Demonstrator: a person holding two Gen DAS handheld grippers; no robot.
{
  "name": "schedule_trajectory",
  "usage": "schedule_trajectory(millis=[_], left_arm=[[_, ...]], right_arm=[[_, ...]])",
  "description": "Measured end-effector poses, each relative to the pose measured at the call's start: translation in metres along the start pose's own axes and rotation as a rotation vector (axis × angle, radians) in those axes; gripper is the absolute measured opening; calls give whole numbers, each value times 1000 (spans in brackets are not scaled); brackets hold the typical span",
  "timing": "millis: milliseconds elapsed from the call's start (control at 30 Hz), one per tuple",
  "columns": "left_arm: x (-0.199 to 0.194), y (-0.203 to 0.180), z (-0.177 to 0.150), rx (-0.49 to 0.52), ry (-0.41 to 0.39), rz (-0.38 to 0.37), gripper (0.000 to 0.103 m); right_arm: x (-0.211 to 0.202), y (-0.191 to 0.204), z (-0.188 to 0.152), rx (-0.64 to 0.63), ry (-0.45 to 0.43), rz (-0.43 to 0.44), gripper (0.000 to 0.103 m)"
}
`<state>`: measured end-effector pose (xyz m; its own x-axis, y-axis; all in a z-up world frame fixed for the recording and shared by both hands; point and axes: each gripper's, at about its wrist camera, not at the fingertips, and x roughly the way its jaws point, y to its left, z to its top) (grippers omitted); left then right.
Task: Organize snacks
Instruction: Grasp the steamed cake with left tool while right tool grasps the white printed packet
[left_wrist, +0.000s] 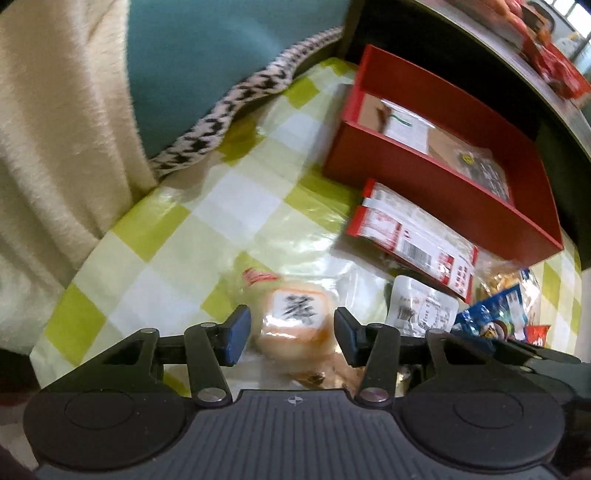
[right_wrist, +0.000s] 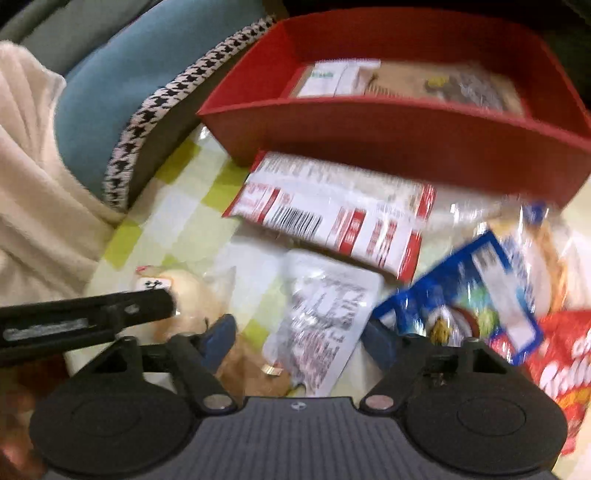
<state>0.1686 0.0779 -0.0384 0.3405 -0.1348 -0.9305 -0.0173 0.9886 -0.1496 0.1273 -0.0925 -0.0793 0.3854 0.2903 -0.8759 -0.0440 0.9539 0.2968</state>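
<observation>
A red box (left_wrist: 436, 173) (right_wrist: 369, 129) stands at the back of the green-checked tablecloth (left_wrist: 192, 229) with two flat packets inside. In front lie a red-and-white packet (left_wrist: 410, 236) (right_wrist: 332, 210), a white printed pouch (left_wrist: 421, 310) (right_wrist: 325, 314), a blue bag (left_wrist: 495, 314) (right_wrist: 469, 295) and a red bag (right_wrist: 561, 365). My left gripper (left_wrist: 291, 332) is open, its fingers either side of a clear-wrapped pastry (left_wrist: 295, 317) (right_wrist: 181, 291). My right gripper (right_wrist: 299, 336) is open over the white pouch, not touching it.
A teal cushion (left_wrist: 221, 55) with houndstooth trim and a cream blanket (left_wrist: 55, 129) lie left of the table. A dark shelf (left_wrist: 535, 74) with red packages runs above the red box. The left gripper's finger (right_wrist: 92, 314) shows in the right wrist view.
</observation>
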Motion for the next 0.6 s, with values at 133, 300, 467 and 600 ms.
schedule_trajectory(millis=[133, 300, 467, 600], left_arm=[[-4, 6, 1, -10, -6, -16, 62], [-4, 8, 1, -25, -7, -13, 74], [-3, 5, -1, -19, -14, 1, 87], [11, -4, -3, 0, 14, 28, 87]], right_arm=[[8, 17, 1, -68, 0, -83, 72], [18, 42, -10, -263, 3, -200, 66], [2, 30, -27, -329, 14, -196, 57], [-18, 15, -36, -343, -1, -172, 51]])
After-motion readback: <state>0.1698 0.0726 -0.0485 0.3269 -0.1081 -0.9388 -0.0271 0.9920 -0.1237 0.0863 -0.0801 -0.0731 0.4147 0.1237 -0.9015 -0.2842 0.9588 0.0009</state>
